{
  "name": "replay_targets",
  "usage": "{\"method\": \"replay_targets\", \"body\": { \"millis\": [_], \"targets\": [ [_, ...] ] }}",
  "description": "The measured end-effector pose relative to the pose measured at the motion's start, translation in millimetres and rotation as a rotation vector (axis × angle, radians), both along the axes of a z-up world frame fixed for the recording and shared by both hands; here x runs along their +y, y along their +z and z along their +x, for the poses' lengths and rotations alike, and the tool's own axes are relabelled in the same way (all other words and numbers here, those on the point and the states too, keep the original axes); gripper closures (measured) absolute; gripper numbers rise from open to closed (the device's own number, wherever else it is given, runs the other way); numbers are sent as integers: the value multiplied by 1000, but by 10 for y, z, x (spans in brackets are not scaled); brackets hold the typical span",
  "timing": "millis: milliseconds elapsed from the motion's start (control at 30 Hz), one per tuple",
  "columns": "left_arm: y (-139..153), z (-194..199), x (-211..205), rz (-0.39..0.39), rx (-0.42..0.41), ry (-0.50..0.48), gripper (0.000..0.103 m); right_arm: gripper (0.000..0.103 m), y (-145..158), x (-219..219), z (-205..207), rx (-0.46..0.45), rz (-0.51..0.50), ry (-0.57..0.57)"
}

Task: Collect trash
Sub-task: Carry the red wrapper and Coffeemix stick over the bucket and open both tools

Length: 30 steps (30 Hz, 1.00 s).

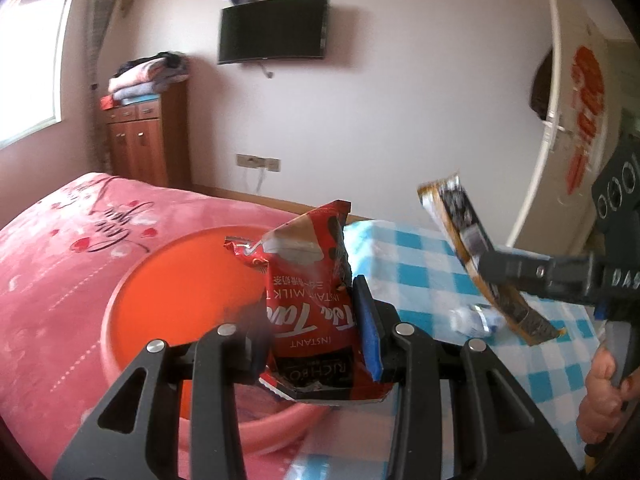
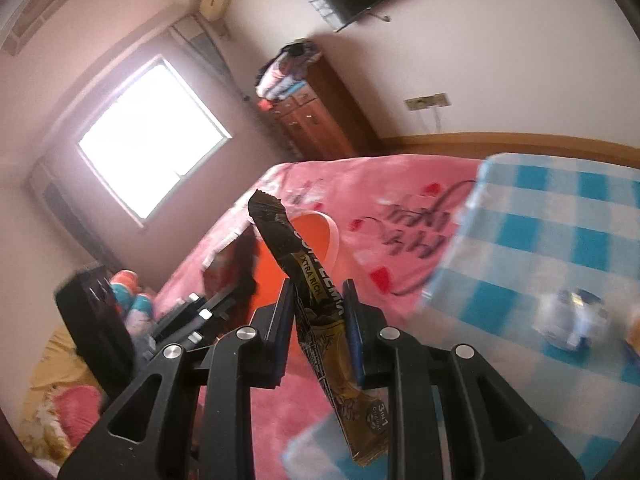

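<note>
Red crumpled foil milk-tea packet (image 1: 310,300), printed "INSTANT MILK T…", sits upside down between the pads of the left gripper (image 1: 316,312), jaws pinched narrow on it, lifted clear of the bed. Blue pad (image 1: 366,326) visible on the right finger; the left finger is blurred.

Just behind and below the packet: round orange plastic basin (image 1: 168,292), resting on the pink printed bed cover (image 1: 60,248).

Right of that, a long black-and-gold coffee stick sachet (image 2: 316,312) (label reads "EXTRA RICH", "3in1") is clamped near its middle in the right gripper (image 2: 318,316), jaws narrow, sachet tilted with its top end leaning left in the right wrist view. A hand (image 1: 604,396) grips that tool's handle at the left wrist view's right edge.

Beyond the sachet, on the blue-and-white checked cloth (image 1: 416,264) laid over the bed, lies a small crumpled white-and-blue wrapper (image 1: 476,320), apart from both grippers.

Far: brown wooden cabinet (image 1: 138,140) with folded fabric stacked on top, dark wall-mounted television (image 1: 274,28), white door with red decoration (image 1: 576,92), bright window (image 2: 152,136).
</note>
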<state>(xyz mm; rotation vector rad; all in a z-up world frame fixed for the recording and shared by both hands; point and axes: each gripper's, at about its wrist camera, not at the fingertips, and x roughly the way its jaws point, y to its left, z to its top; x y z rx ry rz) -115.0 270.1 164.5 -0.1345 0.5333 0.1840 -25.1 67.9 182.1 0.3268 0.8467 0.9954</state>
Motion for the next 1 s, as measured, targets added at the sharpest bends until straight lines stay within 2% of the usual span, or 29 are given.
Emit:
{"method": "replay_targets", "body": {
  "millis": [267, 467, 500, 533, 567, 633, 700, 767, 933, 1000],
  "targets": [
    [-128, 81, 325, 11, 44, 102, 64, 78, 84, 667, 143, 15, 15, 58],
    [-259, 121, 445, -11, 73, 131, 62, 75, -49, 997, 240, 64, -11, 69],
    [-278, 130, 462, -13, 77, 138, 60, 75, -73, 1040, 253, 69, -24, 66],
    [-286, 130, 474, -10, 74, 142, 52, 73, -122, 1090, 279, 82, -43, 62],
    [-285, 125, 476, 4, 67, 155, 37, 71, -163, 1111, 292, 90, -47, 57],
    [-267, 101, 467, 33, 49, 186, 22, 51, -223, 1095, 330, 113, -29, 46],
    [-246, 79, 450, 53, 39, 196, 19, 37, -246, 1023, 353, 117, -24, 18],
    [-236, 79, 479, 49, 40, 212, 13, 35, -237, 924, 348, 101, -27, -10],
    [-251, 83, 472, 36, 51, 216, 13, 18, -168, 597, 262, 19, -53, -99],
    [-257, 71, 416, 39, 57, 214, 13, 15, -149, 496, 208, -25, -82, -129]
  ]
}}
